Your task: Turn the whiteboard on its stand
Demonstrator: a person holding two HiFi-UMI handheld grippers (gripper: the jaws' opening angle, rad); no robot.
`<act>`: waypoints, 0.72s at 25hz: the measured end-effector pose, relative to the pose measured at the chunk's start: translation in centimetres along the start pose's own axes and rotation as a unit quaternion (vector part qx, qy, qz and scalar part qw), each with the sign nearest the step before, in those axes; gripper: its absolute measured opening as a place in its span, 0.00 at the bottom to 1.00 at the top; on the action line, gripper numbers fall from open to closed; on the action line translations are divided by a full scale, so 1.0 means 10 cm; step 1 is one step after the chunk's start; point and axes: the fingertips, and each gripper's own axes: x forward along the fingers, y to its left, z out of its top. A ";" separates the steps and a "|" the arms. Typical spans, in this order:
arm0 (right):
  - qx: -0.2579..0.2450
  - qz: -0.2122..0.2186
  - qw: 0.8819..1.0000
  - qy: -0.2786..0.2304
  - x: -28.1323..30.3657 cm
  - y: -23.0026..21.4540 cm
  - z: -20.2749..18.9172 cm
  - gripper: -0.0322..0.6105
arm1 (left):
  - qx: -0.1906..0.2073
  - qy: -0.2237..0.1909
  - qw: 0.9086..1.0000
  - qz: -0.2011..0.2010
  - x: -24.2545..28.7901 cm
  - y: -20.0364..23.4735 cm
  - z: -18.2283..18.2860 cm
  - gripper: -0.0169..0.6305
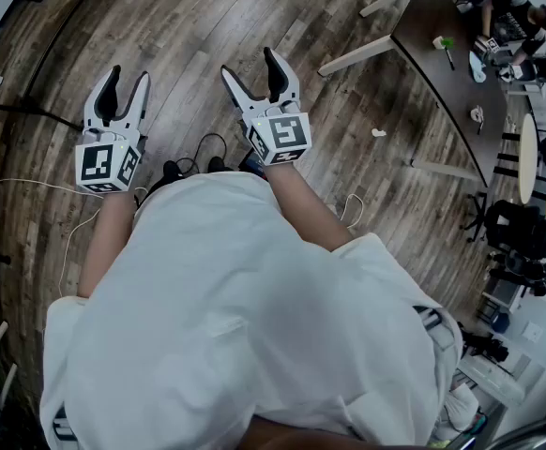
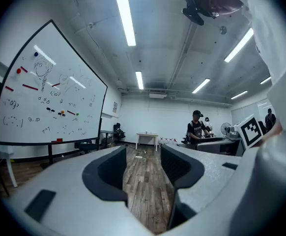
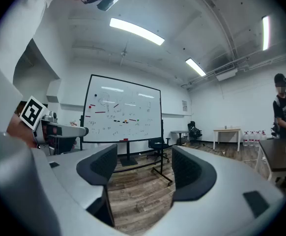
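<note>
Left tongs (image 1: 128, 73) and right tongs (image 1: 249, 61) spread and empty; whiteboard (image 3: 123, 113) only in the two gripper views

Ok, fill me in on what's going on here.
A person stands on a wooden floor, holding a hand-held gripper in each hand. The left hand-held gripper and the right hand-held gripper both have open jaws with nothing between them. The whiteboard stands across the room, untouched.
</note>
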 end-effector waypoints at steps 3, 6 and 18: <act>0.000 0.000 1.000 0.002 0.00 -0.03 -0.03 0.59 | 0.002 0.005 1.000 -0.004 0.00 -0.02 -0.05 0.35; -0.006 0.002 1.000 -0.003 -0.02 -0.06 -0.01 0.59 | 0.001 0.004 1.000 -0.005 -0.01 -0.04 -0.07 0.35; -0.001 0.030 1.000 -0.006 -0.20 -0.04 -0.02 0.54 | 0.020 0.019 0.999 -0.020 0.02 -0.26 -0.12 0.35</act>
